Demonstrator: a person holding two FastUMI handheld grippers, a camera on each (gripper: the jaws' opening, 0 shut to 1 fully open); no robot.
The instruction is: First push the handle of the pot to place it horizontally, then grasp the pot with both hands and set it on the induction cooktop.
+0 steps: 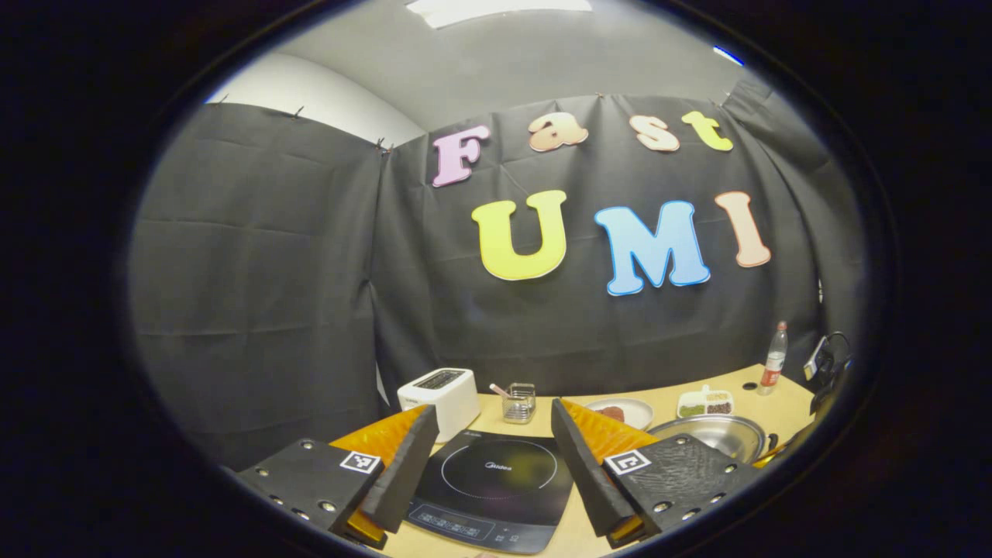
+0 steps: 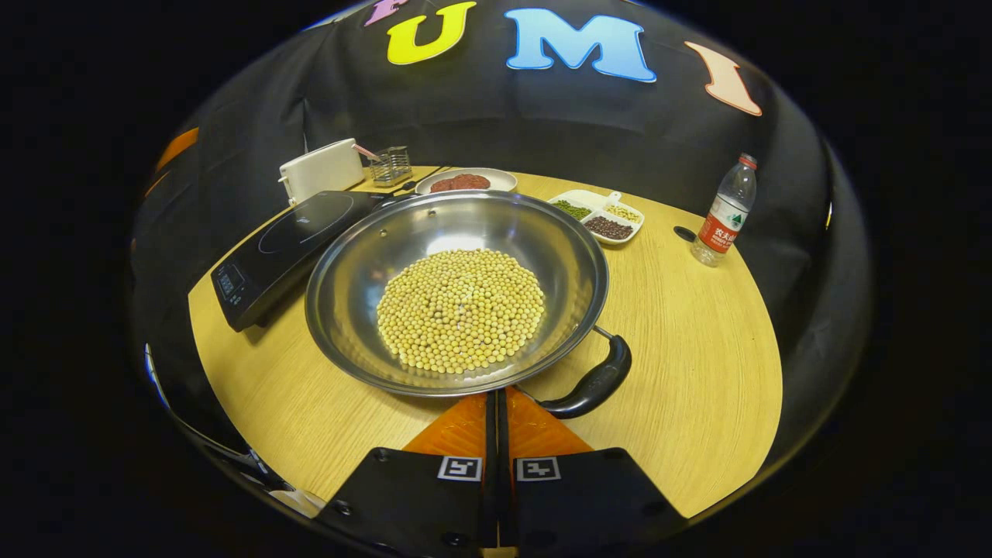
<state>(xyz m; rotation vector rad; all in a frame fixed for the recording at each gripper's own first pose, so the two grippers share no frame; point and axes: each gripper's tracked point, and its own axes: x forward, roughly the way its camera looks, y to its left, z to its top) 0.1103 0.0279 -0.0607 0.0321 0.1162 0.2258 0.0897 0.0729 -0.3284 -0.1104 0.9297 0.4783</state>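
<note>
Wooden tabletop (image 2: 682, 341) under everything. Steel pot (image 2: 457, 291) of soybeans (image 2: 461, 310) directly ahead of right tool (image 2: 496, 403), black handle (image 2: 593, 384) just off its tips to the right. Induction cooktop (image 1: 492, 484) beyond left tool (image 1: 490, 457), seen between spread fingers. Left tool wide open, empty; right tool closed, fingers together, gripping nothing

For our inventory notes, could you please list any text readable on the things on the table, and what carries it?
Nothing reads with confidence.
induction cooktop: small mark at the ring's centre, too blurred to read.
Its control strip: symbols too small to read.
water bottle: print on the red label too small to read.
</note>
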